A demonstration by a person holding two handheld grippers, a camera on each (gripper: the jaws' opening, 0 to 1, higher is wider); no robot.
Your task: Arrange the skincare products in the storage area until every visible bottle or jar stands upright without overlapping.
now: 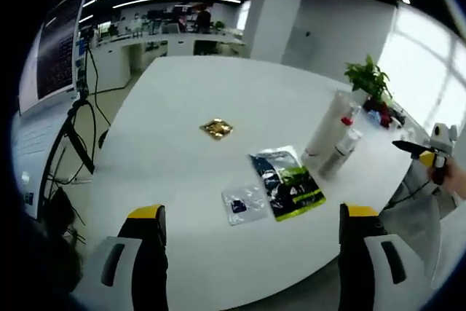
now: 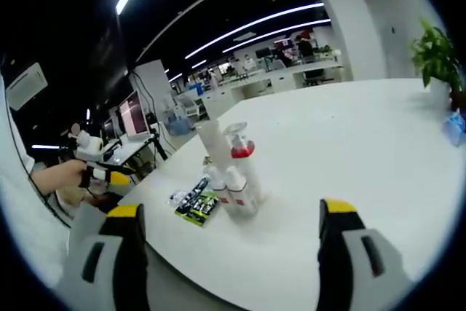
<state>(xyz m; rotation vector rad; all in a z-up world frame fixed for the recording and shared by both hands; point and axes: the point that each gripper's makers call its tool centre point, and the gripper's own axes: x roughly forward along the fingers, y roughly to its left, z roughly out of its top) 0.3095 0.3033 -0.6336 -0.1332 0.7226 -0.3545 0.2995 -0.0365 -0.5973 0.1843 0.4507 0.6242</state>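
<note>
1. The left gripper (image 1: 251, 232) hovered over the near edge of the white worktop (image 1: 189, 107), its jaws spread wide and holding nothing.
2. The right gripper (image 2: 229, 229) likewise stood open and empty above the worktop edge, facing the bottles.
3. The skincare bottles (image 2: 231, 169) stood upright in a tight cluster on the worktop, touching one another; one carried a red-collared pump top (image 2: 240, 147).
4. In the left gripper view the same bottles (image 1: 333, 136) stood near the worktop's far right edge, with a potted plant (image 1: 369, 79) beyond them.
5. A dark and green packet (image 1: 285, 182) lay flat just beside the bottles, and a small clear sachet (image 1: 244, 204) lay touching the packet.
6. A small gold item (image 1: 216, 129) sat well apart from the bottles, near the worktop's middle.
</note>
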